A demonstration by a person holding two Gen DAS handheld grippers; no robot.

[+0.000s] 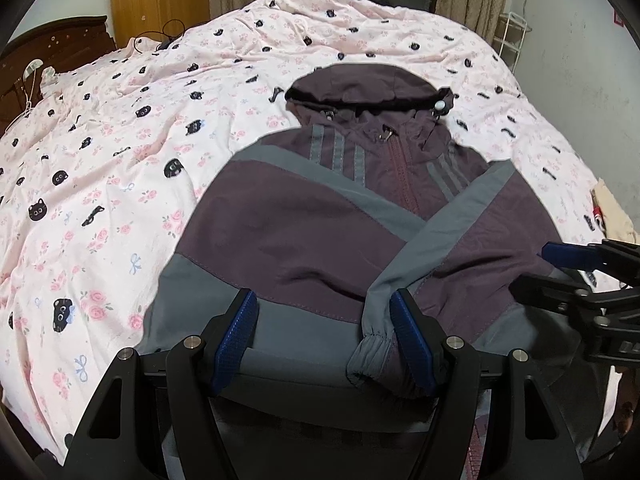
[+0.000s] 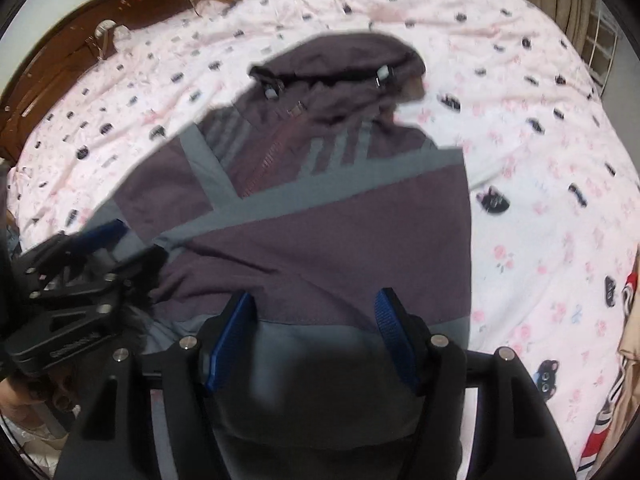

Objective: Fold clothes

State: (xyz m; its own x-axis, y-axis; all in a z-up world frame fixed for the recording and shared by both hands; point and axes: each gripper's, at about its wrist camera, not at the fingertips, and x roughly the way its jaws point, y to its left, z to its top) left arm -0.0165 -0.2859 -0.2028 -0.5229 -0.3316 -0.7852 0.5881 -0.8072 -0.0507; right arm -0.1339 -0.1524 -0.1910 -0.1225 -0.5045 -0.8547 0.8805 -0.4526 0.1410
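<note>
The purple-and-grey hooded zip jacket of thin woven fabric (image 1: 320, 216) is laid face up on the pink cat-and-rose printed bed cover (image 1: 120, 184), hem toward the near edge of the bed and hood (image 1: 360, 84) toward the far edge. Both sleeves are seen crossed over the chest, the grey elastic cuff (image 1: 370, 350) of one lying near the hem; this narrows the body into a strip, as suits a lengthwise fold. Whether that fold is to come or the garment is being opened again cannot be settled.

The left gripper (image 1: 324, 340) is held low over the hem at the near edge, jaws spread wide with fabric between them but not pinched; the cuff lies just beside its right blue pad. The right gripper (image 2: 310, 336) is held likewise over the hem's other side, jaws spread, nothing clamped. The two are placed side by side, probably so the hem can be taken at two points and kept level. The right-wrist view is blurred, so contact with the cloth cannot be told. A dark wooden headboard (image 1: 52, 52) is seen at the bed's left edge.
</note>
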